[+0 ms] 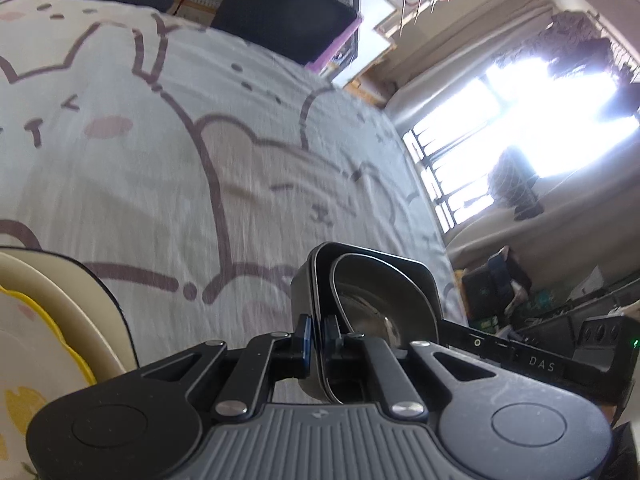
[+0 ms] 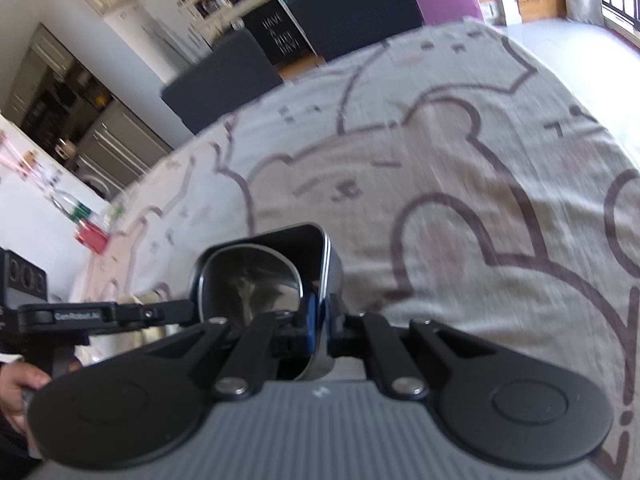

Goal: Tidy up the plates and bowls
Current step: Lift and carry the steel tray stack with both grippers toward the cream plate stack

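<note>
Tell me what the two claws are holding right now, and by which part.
Both hold one metal bowl, each by its rim on opposite sides: the left claw and the right claw pinch the wall between their pads.

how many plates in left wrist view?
2, stacked at the lower left edge: a yellow-rimmed plate on a cream plate. Both are cropped, so more may be hidden out of frame.

White letters "DAS" stand on the black gripper body (image 1: pixel 542 364) at the lower right of the left wrist view. In the right wrist view, "CenRobot.AI" sits on a black bar (image 2: pixel 80 315) at the left edge. The dark sign (image 2: pixel 280 38) near the top carries pale lettering too blurred to make out.
</note>
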Demonstrator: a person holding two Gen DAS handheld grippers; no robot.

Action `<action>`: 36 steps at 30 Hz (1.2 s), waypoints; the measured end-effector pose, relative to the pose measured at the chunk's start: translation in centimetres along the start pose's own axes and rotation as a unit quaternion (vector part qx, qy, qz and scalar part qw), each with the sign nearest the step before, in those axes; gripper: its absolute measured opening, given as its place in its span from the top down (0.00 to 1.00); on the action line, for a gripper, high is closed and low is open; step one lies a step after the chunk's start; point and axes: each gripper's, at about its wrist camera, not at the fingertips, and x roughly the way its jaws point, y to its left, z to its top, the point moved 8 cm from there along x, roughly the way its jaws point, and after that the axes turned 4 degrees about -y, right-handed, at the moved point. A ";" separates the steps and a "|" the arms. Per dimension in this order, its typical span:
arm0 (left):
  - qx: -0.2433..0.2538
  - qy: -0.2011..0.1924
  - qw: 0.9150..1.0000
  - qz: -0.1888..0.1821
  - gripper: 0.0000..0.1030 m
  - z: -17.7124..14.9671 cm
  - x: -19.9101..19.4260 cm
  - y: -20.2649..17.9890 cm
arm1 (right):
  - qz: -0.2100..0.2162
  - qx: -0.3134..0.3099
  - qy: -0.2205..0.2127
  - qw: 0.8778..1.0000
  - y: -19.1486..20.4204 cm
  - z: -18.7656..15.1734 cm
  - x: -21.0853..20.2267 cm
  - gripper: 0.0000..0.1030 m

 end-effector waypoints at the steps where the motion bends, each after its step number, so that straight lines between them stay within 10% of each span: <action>1: -0.001 -0.007 1.000 -0.003 0.94 0.3 -0.7 0.0 | 0.007 0.001 -0.008 1.000 0.4 0.2 -0.3 0.94; 22: -0.031 -0.128 0.991 -0.003 0.95 1.3 -17.3 6.3 | 0.129 -0.067 -0.042 0.988 15.4 -0.2 0.8 0.93; 36: -0.047 -0.124 0.991 0.030 0.95 -1.0 -20.9 11.9 | 0.134 -0.060 -0.019 0.989 21.2 -4.2 5.2 0.93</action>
